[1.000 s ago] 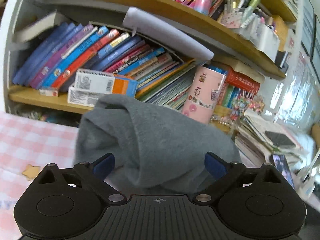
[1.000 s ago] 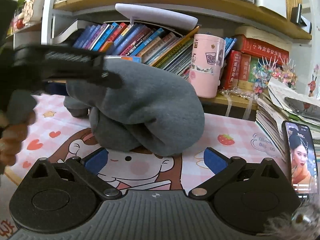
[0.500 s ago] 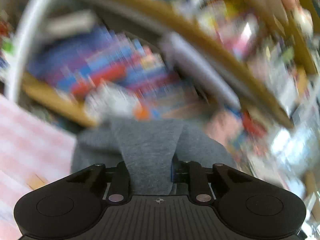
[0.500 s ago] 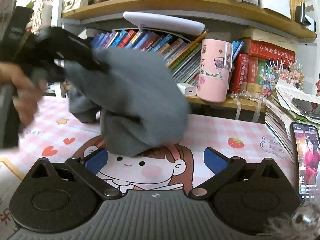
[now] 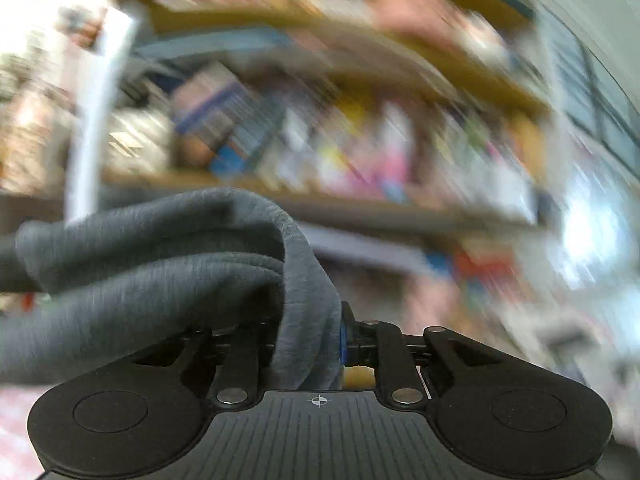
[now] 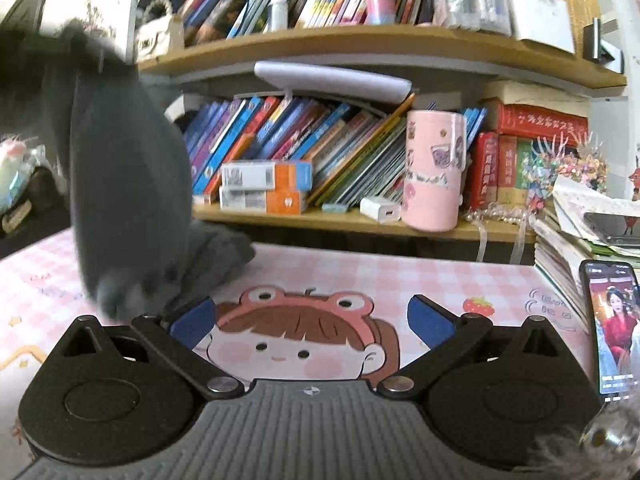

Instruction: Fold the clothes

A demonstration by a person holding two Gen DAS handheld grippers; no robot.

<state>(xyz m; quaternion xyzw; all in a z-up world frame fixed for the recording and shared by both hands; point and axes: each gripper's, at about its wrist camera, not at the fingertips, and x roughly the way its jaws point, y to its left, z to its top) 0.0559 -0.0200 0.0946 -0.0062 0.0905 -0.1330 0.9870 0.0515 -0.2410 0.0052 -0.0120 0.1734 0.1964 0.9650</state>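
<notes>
Fabric fills the near field of my left view: the left gripper (image 5: 308, 344) is pressed together on a bunched fold of the grey knit garment (image 5: 152, 276), pinching it right at the blue pads. A second ago this gripper stood spread in front of the heap; half a second ago it had closed on the cloth, and now it has hoisted it, with the bookshelf behind smeared by the swing.

My right gripper (image 6: 312, 320) has not changed: its jaws are spread wide, holding nothing, low over the pink checked cartoon mat (image 6: 360, 280) on the bench.

Taking the mat's frog-hat girl drawing (image 6: 296, 332) as the landmark: the right gripper sits just in front of it. The garment, seen here as a dark grey hanging mass (image 6: 128, 184), is to the left of the drawing and mostly lifted, its lower end touching the mat just beyond the drawing's upper left. A second ago it lay as a lump right on top of the drawing; now the face is uncovered. Right of the drawing a phone with a lit screen (image 6: 612, 320) lies at the mat's edge. Farther back, the pink sticker-covered canister (image 6: 434, 168) stands on the wooden shelf (image 6: 360, 220).

I judge the folding has barely begun: the cloth is being shaken out, and my free right gripper needs a second corner.
</notes>
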